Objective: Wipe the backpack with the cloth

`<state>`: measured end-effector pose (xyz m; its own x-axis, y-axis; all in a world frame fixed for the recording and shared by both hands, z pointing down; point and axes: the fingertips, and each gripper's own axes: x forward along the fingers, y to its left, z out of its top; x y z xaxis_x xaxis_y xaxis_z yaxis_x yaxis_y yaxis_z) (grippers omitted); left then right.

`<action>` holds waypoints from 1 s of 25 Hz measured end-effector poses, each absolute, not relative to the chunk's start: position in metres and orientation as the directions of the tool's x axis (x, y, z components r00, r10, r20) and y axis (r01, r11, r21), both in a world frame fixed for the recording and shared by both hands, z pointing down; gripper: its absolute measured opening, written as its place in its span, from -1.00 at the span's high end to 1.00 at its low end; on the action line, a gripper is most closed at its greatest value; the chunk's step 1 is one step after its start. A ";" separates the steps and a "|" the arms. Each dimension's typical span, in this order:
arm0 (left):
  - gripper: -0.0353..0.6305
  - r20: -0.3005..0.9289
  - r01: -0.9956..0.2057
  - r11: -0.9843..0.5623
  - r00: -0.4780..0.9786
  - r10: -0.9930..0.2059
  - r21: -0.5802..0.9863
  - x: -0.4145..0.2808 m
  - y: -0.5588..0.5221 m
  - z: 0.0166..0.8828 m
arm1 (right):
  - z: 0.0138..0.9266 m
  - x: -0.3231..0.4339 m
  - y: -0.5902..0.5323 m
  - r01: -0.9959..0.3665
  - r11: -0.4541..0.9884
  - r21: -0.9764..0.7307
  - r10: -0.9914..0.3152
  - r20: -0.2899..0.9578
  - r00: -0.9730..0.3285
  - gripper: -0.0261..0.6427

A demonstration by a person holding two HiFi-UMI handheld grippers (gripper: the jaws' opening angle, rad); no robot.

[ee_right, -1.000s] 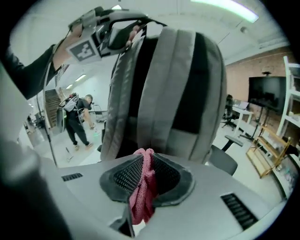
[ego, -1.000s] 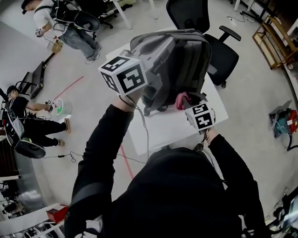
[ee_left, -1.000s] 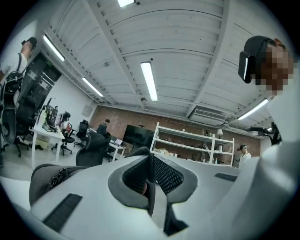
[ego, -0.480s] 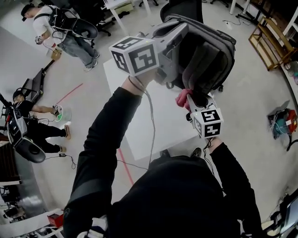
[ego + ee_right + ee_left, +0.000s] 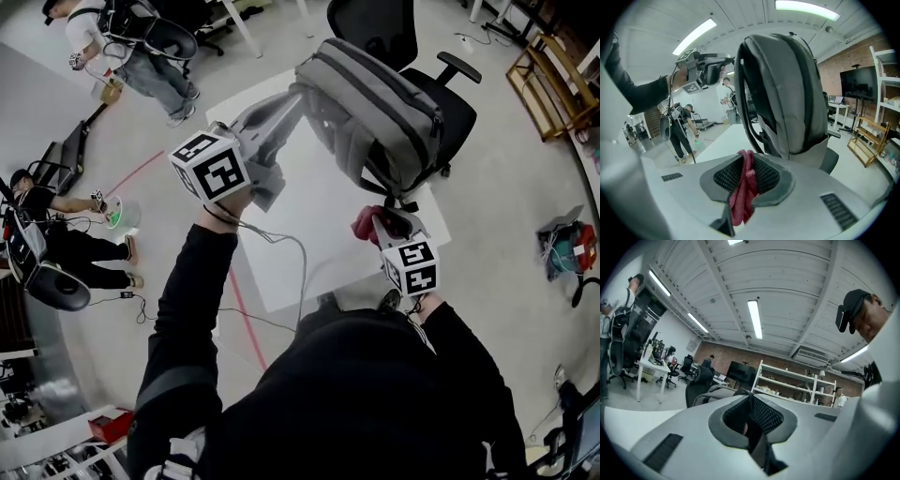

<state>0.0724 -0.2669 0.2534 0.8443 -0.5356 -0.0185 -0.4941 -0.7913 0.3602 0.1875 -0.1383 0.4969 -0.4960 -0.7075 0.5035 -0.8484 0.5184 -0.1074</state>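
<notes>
In the head view, the left gripper [image 5: 261, 155] at centre left is clamped on a grey strap [image 5: 270, 114] of the backpack [image 5: 375, 112]. The backpack hangs tilted over the white table's [image 5: 319, 234] far right edge, near a black chair [image 5: 380, 28], with bare tabletop open below. The left gripper view shows its jaws pinched tight on that strap. In the right gripper view, the right gripper [image 5: 744, 176] grips a red cloth [image 5: 743, 192] just beside the backpack's lower end.

One backpack [image 5: 375, 112], one cloth [image 5: 364, 225], one table [image 5: 314, 239], two tools [image 5: 265, 142] [image 5: 378, 221].
</notes>
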 end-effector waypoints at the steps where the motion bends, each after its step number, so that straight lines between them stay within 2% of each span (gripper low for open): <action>1: 0.78 -0.001 -0.518 -0.775 0.832 -0.555 0.362 0.058 -0.259 0.260 | 0.503 0.187 -0.132 -0.841 0.530 -0.111 -0.692 0.516 -0.505 0.70; 6: 0.78 0.076 -0.662 -0.618 0.706 -0.704 0.423 -0.040 -0.233 0.303 | 0.542 0.195 -0.100 -0.823 0.557 -0.112 -0.623 0.599 -0.504 0.70; 10: 0.78 0.275 -0.824 -0.456 0.549 -0.789 0.336 -0.121 -0.226 0.369 | 0.555 0.201 -0.098 -0.843 0.526 -0.113 -0.613 0.637 -0.468 0.70; 12: 0.78 0.371 -0.869 -0.393 0.486 -0.791 0.301 -0.150 -0.221 0.413 | 0.555 0.202 -0.104 -0.853 0.509 -0.112 -0.620 0.640 -0.454 0.70; 14: 0.78 0.427 -0.879 -0.326 0.459 -0.779 0.349 -0.170 -0.218 0.458 | 0.551 0.200 -0.110 -0.860 0.499 -0.103 -0.632 0.636 -0.443 0.70; 18: 0.78 0.493 -0.883 -0.196 0.409 -0.768 0.427 -0.200 -0.212 0.535 | 0.535 0.186 -0.119 -0.871 0.484 -0.082 -0.668 0.609 -0.428 0.70; 25: 0.77 0.629 -0.911 -0.083 0.343 -0.697 0.404 -0.233 -0.204 0.623 | 0.505 0.154 -0.126 -0.879 0.470 -0.082 -0.710 0.556 -0.432 0.70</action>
